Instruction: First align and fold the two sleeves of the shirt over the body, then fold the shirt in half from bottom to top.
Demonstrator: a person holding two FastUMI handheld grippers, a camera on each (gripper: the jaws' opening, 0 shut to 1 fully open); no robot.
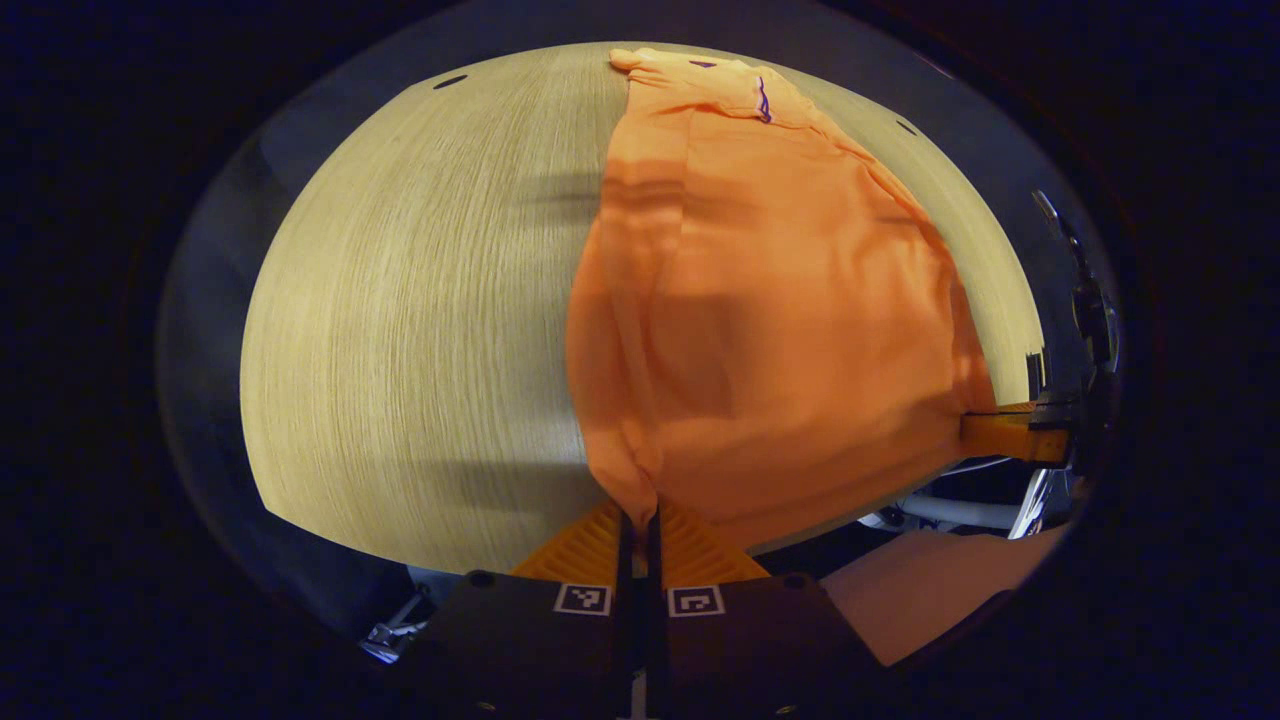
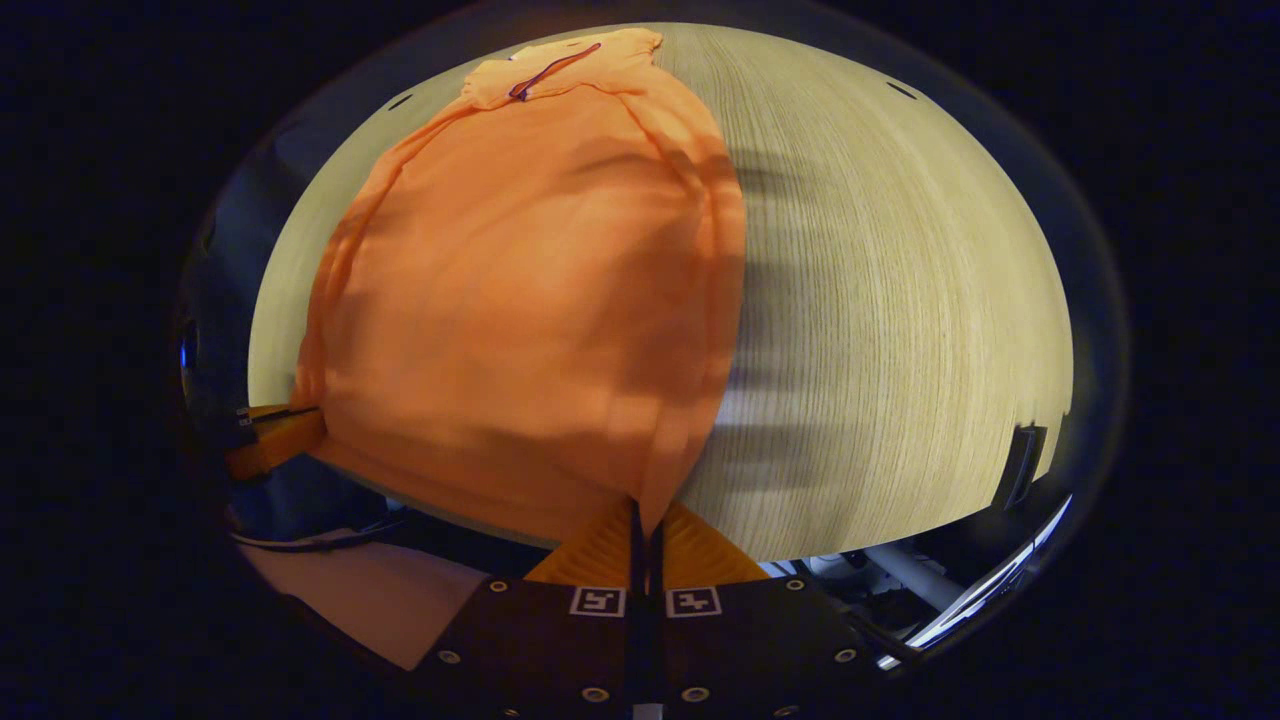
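Pinching the bottom hem corner of the orange cotton shirt (image 1: pixel 780 320), the left gripper (image 1: pixel 640 520) has its jaws pressed together on the cloth, which rises ahead and to the right of them, stretched over the pale wood-grain table (image 1: pixel 420 330). The right gripper (image 2: pixel 642 530) likewise has its jaws clamped on the other hem corner, the shirt spreading ahead and to their left, collar at the far end.
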